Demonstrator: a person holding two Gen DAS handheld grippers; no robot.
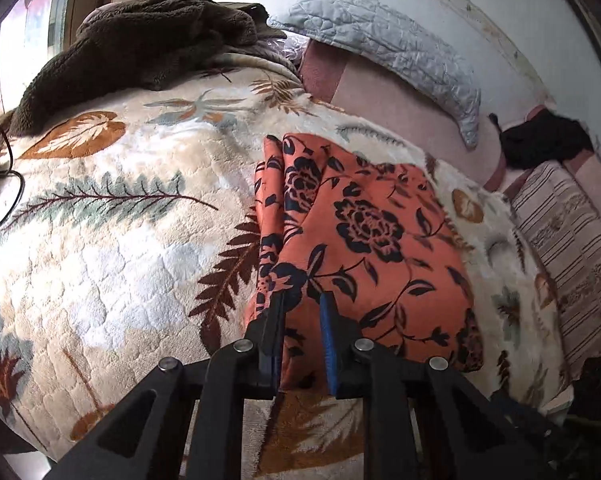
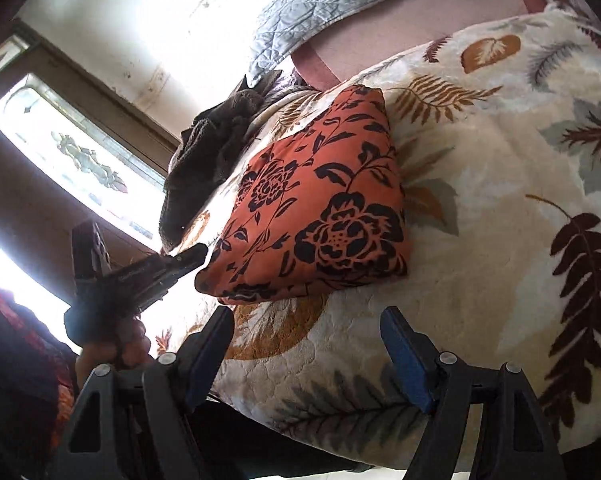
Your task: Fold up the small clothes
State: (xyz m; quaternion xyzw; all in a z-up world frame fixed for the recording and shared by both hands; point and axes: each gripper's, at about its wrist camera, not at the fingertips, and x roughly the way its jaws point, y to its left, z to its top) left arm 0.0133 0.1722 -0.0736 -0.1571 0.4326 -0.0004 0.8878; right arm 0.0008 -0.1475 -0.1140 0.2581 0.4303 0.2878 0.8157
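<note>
A big cream blanket printed with leaves and ferns covered the bed, and that was the stage. Up at its far end sat a heap of dark brown fleece, with a grey quilted pillow against the wall beside it. On the blanket lay the orange floral garment, folded into a thick, roughly square packet, its near edge toward the cameras. The left gripper was down at that packet's near edge, jaws narrowed to a slim gap with orange cloth showing between the fingers; whether the pads were pinching it could not be told. The right gripper hung just short of the garment, jaws spread wide, only blanket between them, gripping nothing.
</note>
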